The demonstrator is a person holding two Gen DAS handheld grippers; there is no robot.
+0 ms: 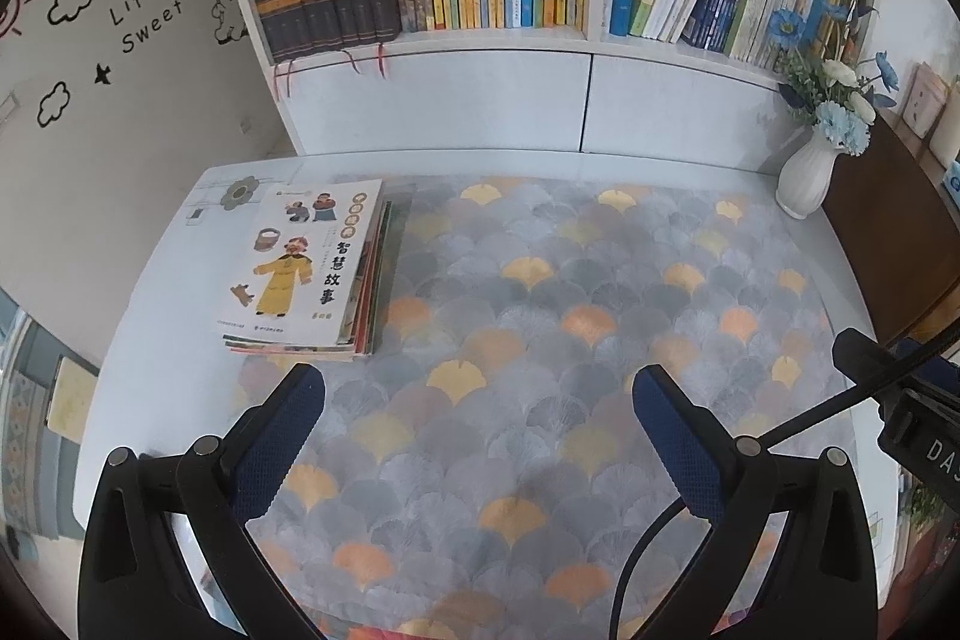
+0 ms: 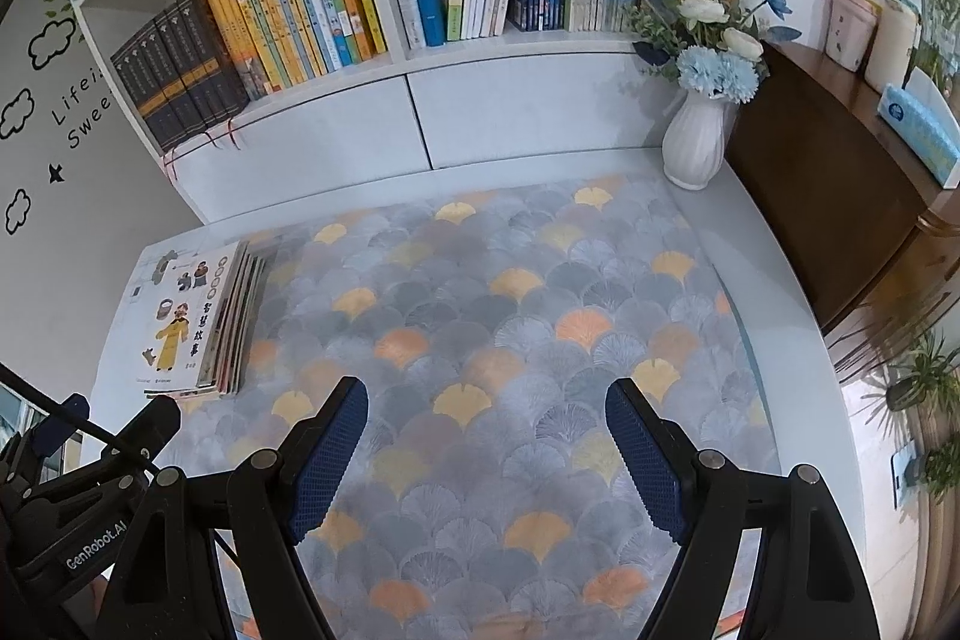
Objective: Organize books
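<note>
A: The left tongs (image 1: 479,388) stood wide with nothing between the blue pads, and so did the right tongs (image 2: 486,403), both hanging over the patterned cloth (image 1: 540,310).

B: And the books?

A: A stack of picture books (image 1: 306,268) lay flat at the counter's (image 1: 156,280) left edge, well apart from both. Beyond it, the bookshelf (image 1: 432,58) held upright rows, with a white vase (image 1: 804,178) of blue flowers at the far right corner.
</note>
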